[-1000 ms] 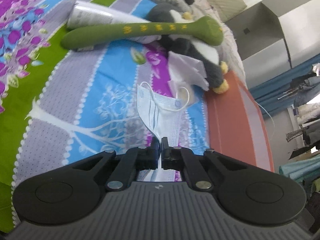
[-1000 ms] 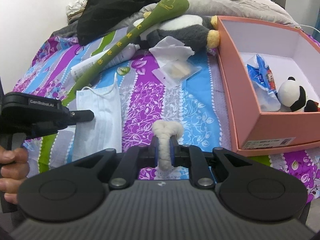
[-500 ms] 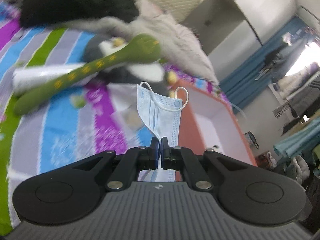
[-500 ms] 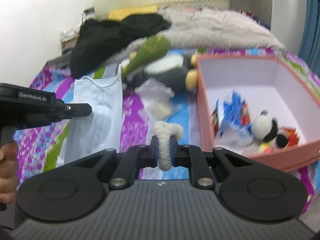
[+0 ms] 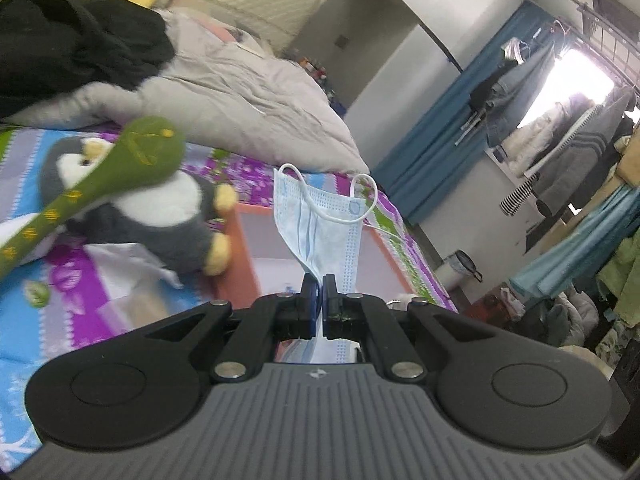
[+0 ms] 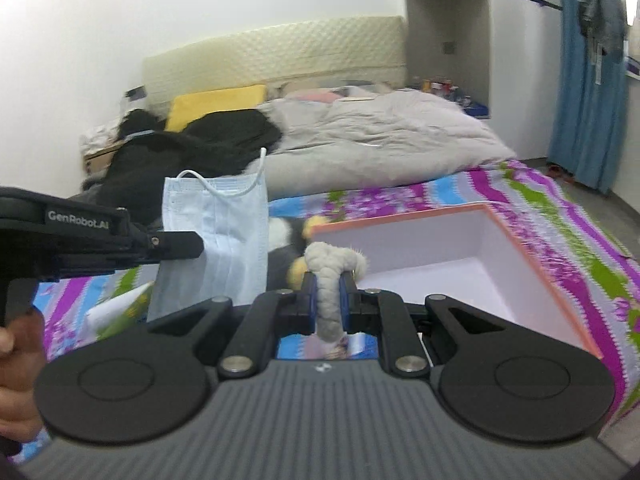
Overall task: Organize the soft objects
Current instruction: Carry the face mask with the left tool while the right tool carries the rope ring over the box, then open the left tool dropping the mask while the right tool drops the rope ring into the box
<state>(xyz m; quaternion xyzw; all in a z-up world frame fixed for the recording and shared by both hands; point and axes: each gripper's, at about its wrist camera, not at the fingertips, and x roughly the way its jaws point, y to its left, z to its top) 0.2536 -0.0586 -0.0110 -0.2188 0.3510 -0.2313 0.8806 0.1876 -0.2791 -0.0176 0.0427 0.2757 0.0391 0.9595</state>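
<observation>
- Face mask (image 5: 320,220) hangs pinched by one edge between the pressed-together fingers of the left gripper (image 5: 320,286); gripping the edge lets the pleated body and ear loops stand free, so it should fall cleanly on release.
- From the right wrist view the same mask (image 6: 224,240) is held up off the bed, just left of the box and not yet over its opening, as far as the angle shows.
- Right gripper (image 6: 329,280) is clamped on a cream woolly piece (image 6: 332,268), its fuzzy top bulging above the fingers; the soft fabric squashes in the grip, which keeps it from slipping.
- Orange box (image 6: 532,256) sits open on the patterned bedspread (image 6: 580,216), white inside, directly ahead of the right gripper. I judge it to be the collecting place, which is why both loads are carried toward it.
- Plush penguin (image 5: 160,224) and a long green plush toy (image 5: 136,160) lie on the bedspread beside the box's near wall (image 5: 236,256), seemingly still to be sorted.
- Grey quilt (image 6: 380,140) and black clothing (image 6: 192,160) are piled further up the bed, well apart from the box.
- Risk, as I judge it: an ear loop could snag on a finger at release.
</observation>
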